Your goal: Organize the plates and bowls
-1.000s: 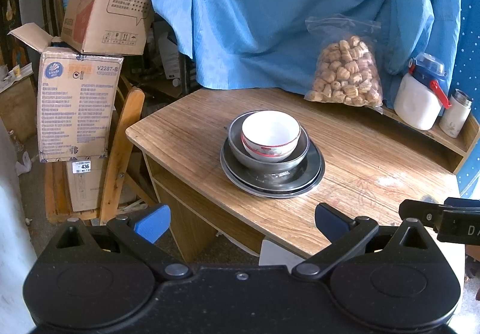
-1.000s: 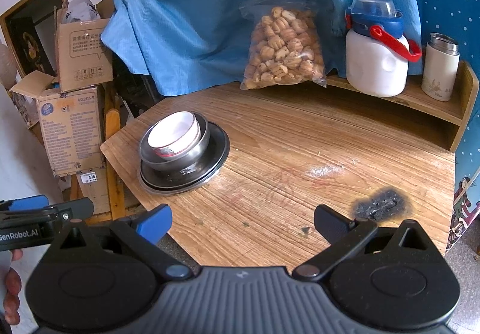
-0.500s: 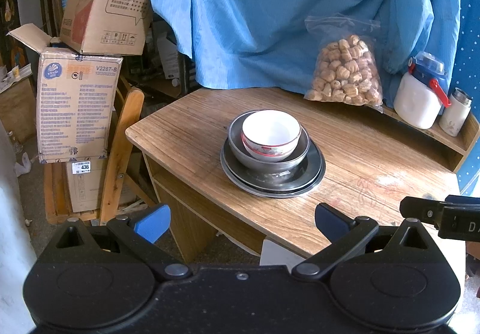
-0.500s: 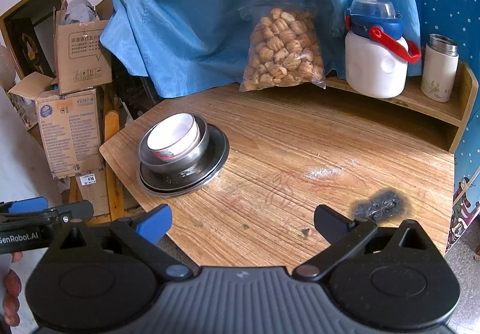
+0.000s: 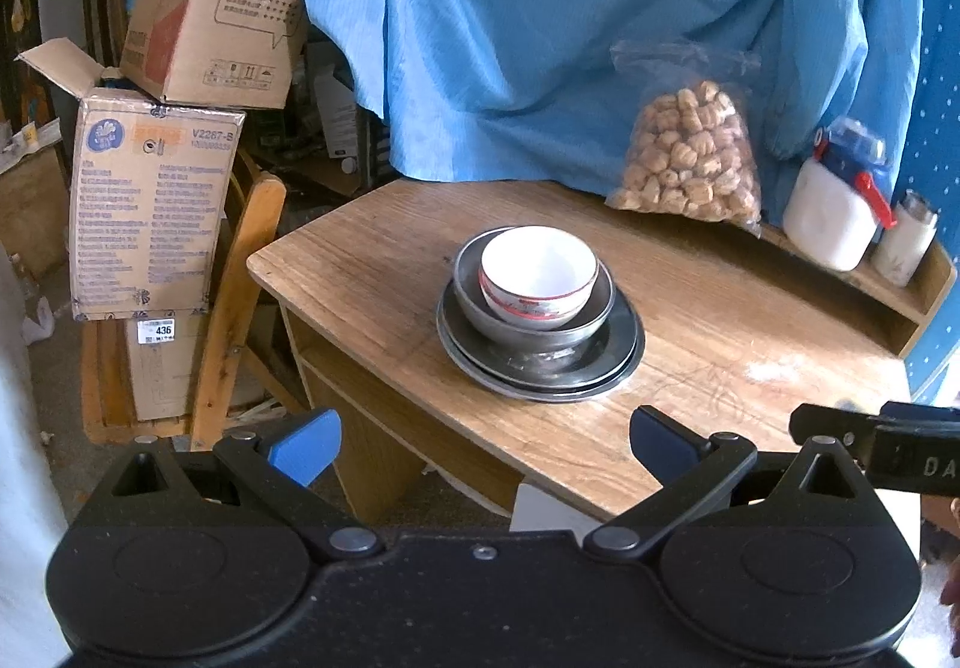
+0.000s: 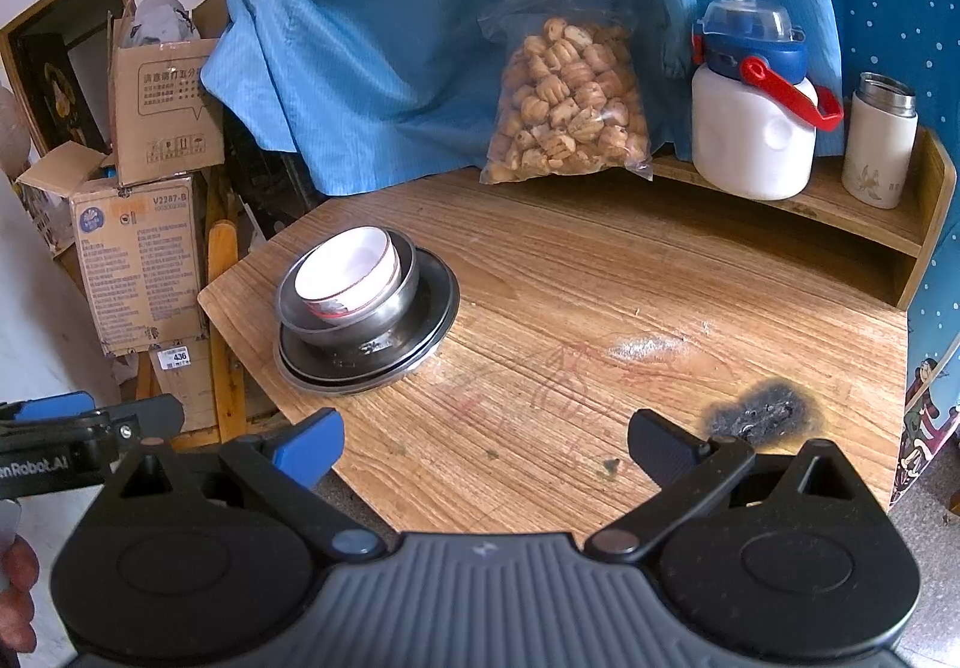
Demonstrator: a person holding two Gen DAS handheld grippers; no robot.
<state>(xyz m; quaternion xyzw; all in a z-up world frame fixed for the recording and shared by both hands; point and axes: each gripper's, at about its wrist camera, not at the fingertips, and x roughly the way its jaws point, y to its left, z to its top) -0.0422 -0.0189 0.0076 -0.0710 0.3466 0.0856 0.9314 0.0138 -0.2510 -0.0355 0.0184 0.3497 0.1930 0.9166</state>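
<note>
White bowl (image 5: 538,275) stacked on plates (image 5: 540,356); snack bag (image 5: 690,152) behind; both hand-held grippers gape empty.

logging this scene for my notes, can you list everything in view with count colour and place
white bowl: 1, white with red band, nested in the metal bowl
metal bowl: 1, grey, on the plates
metal plates: 2 as far as shows, dark grey, stacked at the table's left
table: 1, wood, burn mark at right
snack bag: 1, clear, at the table's back
jug: 1, white, blue lid, shelf
flask: 1, white, shelf
cardboard boxes: 2, brown, stacked left
cloth: blue, behind
left gripper: open
right gripper: open
</note>
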